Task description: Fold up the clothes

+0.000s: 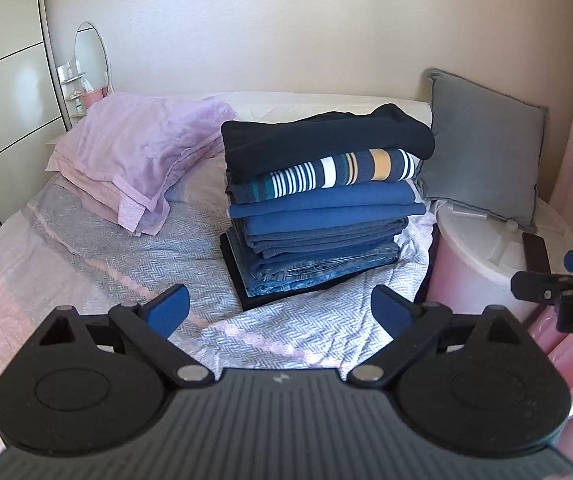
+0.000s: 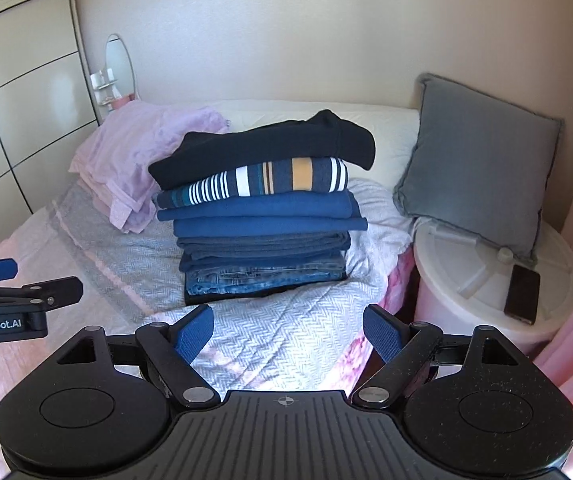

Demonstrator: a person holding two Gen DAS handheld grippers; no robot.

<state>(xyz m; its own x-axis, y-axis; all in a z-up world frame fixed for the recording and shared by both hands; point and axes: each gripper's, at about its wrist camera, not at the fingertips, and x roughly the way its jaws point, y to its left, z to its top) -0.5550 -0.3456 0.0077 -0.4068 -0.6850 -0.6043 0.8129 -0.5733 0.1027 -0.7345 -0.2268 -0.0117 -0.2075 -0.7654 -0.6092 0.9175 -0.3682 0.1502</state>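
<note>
Left tongs [image 1: 278, 312], right tongs [image 2: 288, 332] gape wide, empty; folded clothes stack [image 2: 262, 216] ahead, apart.

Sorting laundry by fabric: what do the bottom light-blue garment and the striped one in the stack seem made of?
The bottom light-blue garment looks like denim: faded wash, visible seams. The striped one looks like soft matte knit, probably cotton jersey, though the weave is too small to confirm.

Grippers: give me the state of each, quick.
Left gripper: open, holding nothing.
Right gripper: open, holding nothing.
</note>
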